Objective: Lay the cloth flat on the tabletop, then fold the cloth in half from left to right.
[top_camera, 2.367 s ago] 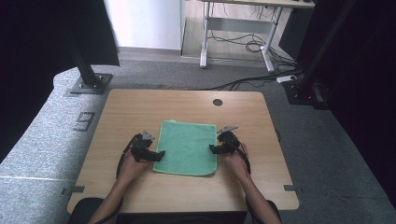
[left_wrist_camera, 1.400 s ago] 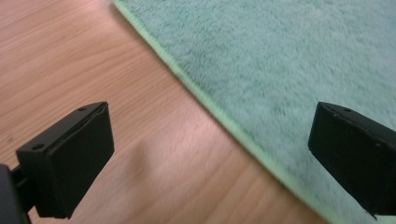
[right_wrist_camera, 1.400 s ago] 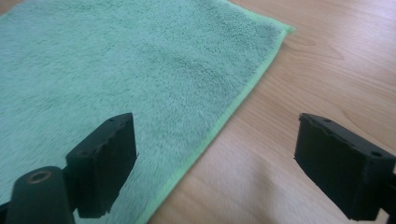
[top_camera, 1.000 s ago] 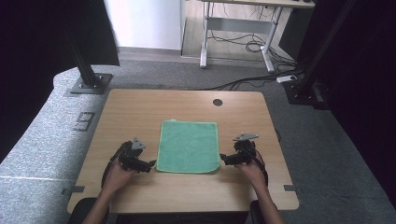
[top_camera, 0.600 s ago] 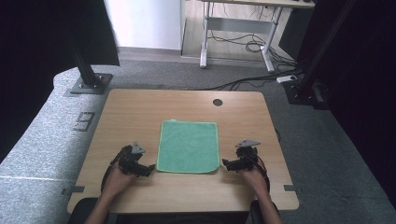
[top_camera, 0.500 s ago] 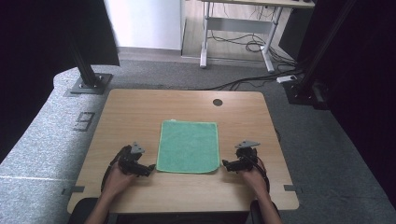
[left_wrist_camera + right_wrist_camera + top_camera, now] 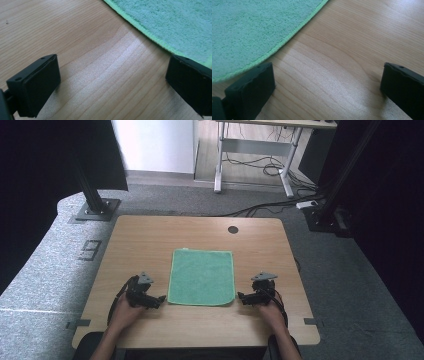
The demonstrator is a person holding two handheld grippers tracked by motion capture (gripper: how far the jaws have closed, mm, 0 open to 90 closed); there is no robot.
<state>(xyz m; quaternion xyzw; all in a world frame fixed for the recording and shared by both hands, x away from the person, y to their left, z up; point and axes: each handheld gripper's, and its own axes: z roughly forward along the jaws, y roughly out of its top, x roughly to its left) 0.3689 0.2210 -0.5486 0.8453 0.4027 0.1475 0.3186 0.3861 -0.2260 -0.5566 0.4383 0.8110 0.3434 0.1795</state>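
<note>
A green towel (image 7: pixel 202 277) lies flat and spread out on the wooden bench (image 7: pixel 150 240), near the middle and somewhat toward the near edge where the person sits; there are no containers on the bench, and nothing rests on the towel. The left claw (image 7: pixel 159 299) sits low over the bench just off the towel's near left corner, held in the person's left hand (image 7: pixel 125 310), its tips pointing toward the cloth. The right claw (image 7: pixel 241 296) mirrors it just off the near right corner, held in the right hand (image 7: pixel 270 309). From above, both claws look like small dark shapes and their gap is hard to judge, but the views riding on them settle it. In the left gripper view the left claw (image 7: pixel 112 82) stands wide open, its two black jaws far apart with bare wood grain between them; the towel's stitched edge (image 7: pixel 150 35) runs diagonally across the upper right, and the right-hand jaw overlaps the hem in the picture, though I cannot tell whether it touches. In the right gripper view the right claw (image 7: pixel 327 85) is just as widely parted, holding nothing, with the towel (image 7: pixel 249 30) filling the upper left and its rounded corner hem passing just behind the left-hand jaw. The high view alone takes in the round cable hole (image 7: pixel 233 229) near the bench's far edge.
</note>
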